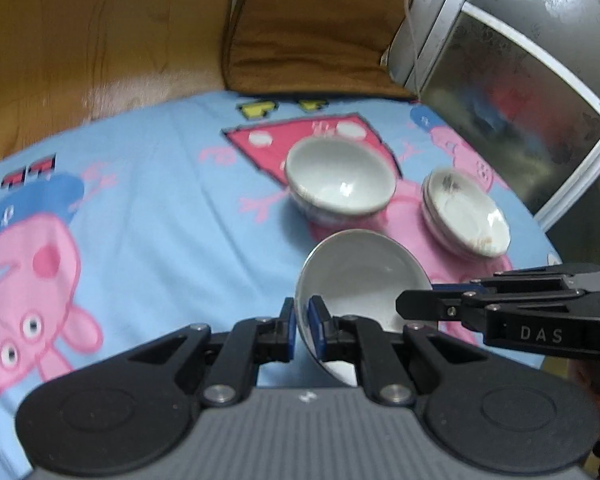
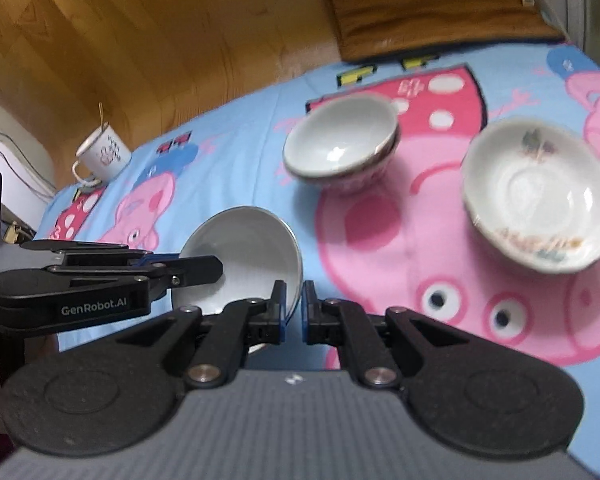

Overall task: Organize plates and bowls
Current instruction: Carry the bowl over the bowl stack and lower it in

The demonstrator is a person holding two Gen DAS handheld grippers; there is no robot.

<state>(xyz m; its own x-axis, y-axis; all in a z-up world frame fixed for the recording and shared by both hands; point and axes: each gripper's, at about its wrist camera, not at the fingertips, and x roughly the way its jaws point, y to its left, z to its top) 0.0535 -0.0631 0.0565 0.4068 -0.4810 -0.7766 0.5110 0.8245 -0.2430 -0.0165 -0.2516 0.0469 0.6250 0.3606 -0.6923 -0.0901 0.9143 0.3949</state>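
White bowl (image 1: 360,276) is held tilted above the blue cartoon tablecloth (image 1: 148,208), its rim pinched on opposite sides: the left gripper (image 1: 300,320) is clamped on the near-left edge, the right gripper (image 2: 294,304) on the other. Stacked bowls (image 1: 340,180) and stacked plates (image 1: 466,212) are seen beyond it, well apart from the fingers.

A black two-finger left gripper (image 1: 302,322) with blue pads clamps the rim of a tilted plain white ceramic bowl (image 1: 360,276) above a light-blue cartoon-pig tablecloth (image 1: 148,208). The black right gripper (image 1: 410,304) reaches in from the right, pinching the same bowl's opposite rim. Beyond stand stacked white bowls (image 1: 340,180) and stacked white floral-patterned plates (image 1: 466,214), near each other.
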